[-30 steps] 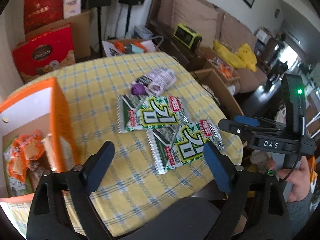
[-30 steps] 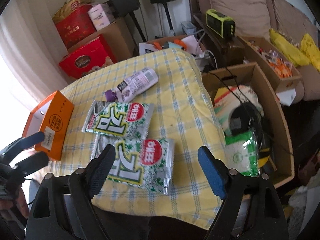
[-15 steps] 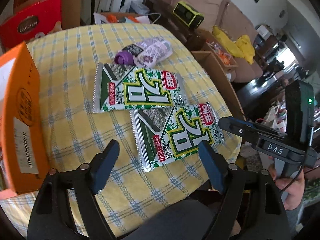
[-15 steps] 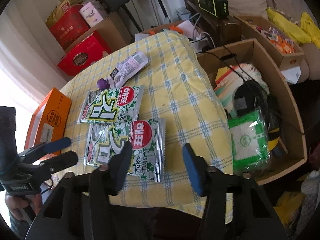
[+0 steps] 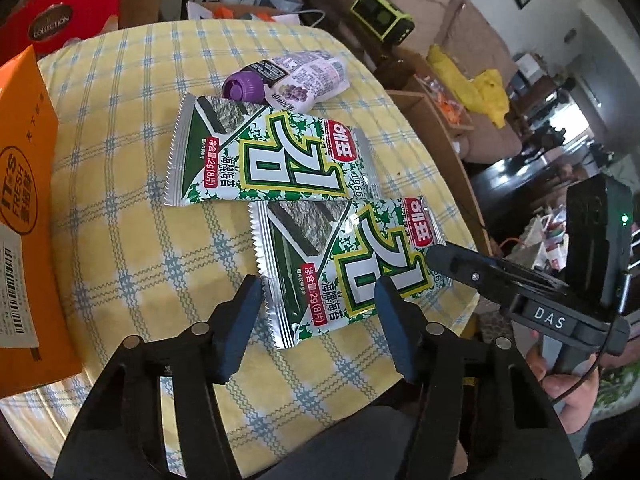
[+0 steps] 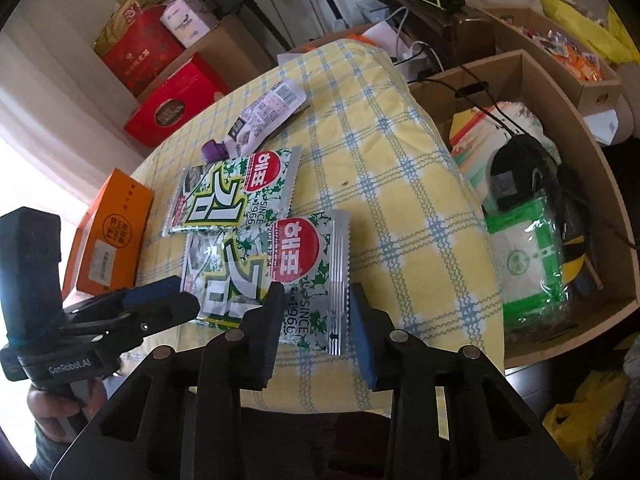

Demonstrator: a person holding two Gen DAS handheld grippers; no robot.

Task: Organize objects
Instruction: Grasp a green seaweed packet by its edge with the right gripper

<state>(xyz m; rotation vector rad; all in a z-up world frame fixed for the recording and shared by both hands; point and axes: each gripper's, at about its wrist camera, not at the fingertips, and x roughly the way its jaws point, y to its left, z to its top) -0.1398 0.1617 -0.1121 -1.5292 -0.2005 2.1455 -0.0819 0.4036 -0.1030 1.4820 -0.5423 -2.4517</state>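
Note:
Two green-and-white seaweed packets lie on a yellow checked tablecloth [image 5: 140, 240]. The near packet [image 5: 352, 264] [image 6: 296, 256] slightly overlaps the far packet [image 5: 272, 160] [image 6: 236, 196]. My left gripper [image 5: 316, 320] straddles the near packet's lower left end, its jaws closing, and the pads do not visibly press on it. My right gripper [image 6: 316, 316] straddles the same packet's right corner by the sealed edge, its jaws also closing without a clear pinch. In the left wrist view the right gripper [image 5: 436, 256] reaches the packet near its red logo. The left gripper [image 6: 176, 300] shows at the packet's left edge.
A purple-capped pouch [image 5: 296, 80] [image 6: 260, 116] lies beyond the far packet. An orange box [image 5: 24, 200] [image 6: 108, 236] stands at the table's left side. Right of the table, an open cardboard box [image 6: 600, 160] holds bags and cables. Red boxes and a sofa stand farther back.
Both grippers have sunk towards the near packet and tipped downward. Their jaws have narrowed around its two ends. The packets have not moved.

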